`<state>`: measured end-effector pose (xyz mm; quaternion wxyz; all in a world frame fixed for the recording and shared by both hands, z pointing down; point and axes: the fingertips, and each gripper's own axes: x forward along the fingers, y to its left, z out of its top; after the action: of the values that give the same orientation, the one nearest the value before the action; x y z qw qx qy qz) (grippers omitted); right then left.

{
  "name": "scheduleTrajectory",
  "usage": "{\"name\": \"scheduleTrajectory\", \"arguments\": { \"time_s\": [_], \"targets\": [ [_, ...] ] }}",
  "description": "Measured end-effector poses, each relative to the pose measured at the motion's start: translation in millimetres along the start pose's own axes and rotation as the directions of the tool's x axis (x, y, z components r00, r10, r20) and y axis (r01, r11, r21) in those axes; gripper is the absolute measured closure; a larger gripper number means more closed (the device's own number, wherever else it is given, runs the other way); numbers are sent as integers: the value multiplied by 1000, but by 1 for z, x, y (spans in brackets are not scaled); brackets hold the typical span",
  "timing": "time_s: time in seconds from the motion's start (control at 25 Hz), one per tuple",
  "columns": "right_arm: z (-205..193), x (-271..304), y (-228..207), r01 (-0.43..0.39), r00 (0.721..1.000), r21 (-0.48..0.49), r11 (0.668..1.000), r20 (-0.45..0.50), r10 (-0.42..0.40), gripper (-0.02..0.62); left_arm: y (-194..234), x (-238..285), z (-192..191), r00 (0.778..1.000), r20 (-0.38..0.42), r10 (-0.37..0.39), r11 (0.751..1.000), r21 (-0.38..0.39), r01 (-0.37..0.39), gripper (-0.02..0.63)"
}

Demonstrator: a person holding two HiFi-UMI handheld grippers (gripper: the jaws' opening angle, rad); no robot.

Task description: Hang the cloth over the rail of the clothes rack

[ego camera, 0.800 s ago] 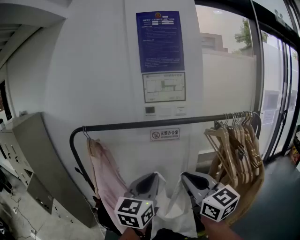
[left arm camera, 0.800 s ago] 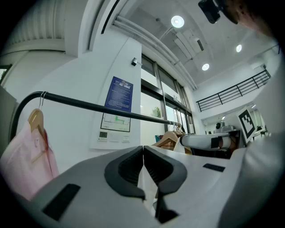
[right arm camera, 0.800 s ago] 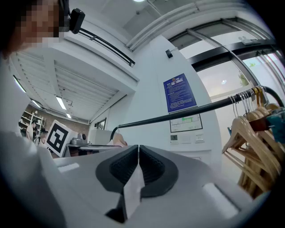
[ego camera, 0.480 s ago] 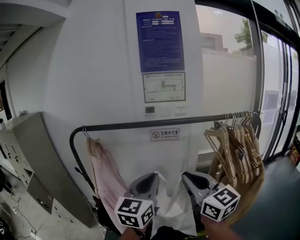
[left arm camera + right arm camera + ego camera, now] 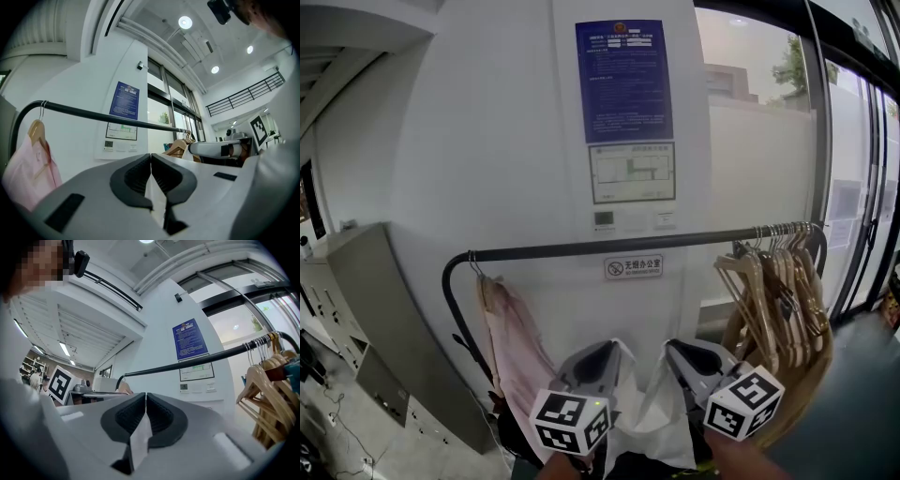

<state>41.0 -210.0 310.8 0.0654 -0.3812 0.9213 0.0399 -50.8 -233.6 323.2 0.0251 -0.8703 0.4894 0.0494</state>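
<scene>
Holding the white cloth [image 5: 649, 417] by its top edge with both tools, I read this as the lift-and-carry step: the fabric is gripped but not yet on the rail [image 5: 609, 247]. The left gripper [image 5: 150, 158] has its jaws pressed together on a thin fold of the cloth, and the right gripper [image 5: 146, 398] pinches another bit of the same edge in the same way. The cloth sags between them and hangs down at the bottom of the head view. Both grippers sit lower than the rail and on my side of it, under the bare stretch between the pink garment [image 5: 514, 342] at the left end and the bunch of wooden hangers [image 5: 778, 291] at the right end. Next, I judge, both hands must rise together until the pinched edge clears the bar, then travel forward over it so a good share of the fabric can drop behind. I would hold the two grips level and apart so the edge lies spread, steer for the bare middle, and only part the jaws once the cloth's weight rests on the rail.
</scene>
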Motion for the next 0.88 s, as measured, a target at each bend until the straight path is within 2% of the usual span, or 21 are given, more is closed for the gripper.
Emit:
{"name": "scheduleTrajectory", "arguments": {
  "time_s": [0.28, 0.56, 0.8, 0.88],
  "targets": [
    [46, 29, 6, 13, 999, -59, 998, 37, -11, 583, 7, 10, 60, 999, 32, -33, 996, 82, 31, 595],
    [126, 74, 14, 53, 995, -172, 984, 89, -38, 583, 14, 27, 147, 991, 103, -86, 979, 196, 64, 595],
    [202, 124, -6, 105, 990, -196, 975, 115, -84, 583, 44, 67, 228, 987, 134, -90, 984, 162, 67, 595],
    [230, 143, -19, 119, 988, -206, 971, 124, -95, 583, 53, 85, 256, 987, 142, -76, 982, 183, 49, 595]
  ]
}}
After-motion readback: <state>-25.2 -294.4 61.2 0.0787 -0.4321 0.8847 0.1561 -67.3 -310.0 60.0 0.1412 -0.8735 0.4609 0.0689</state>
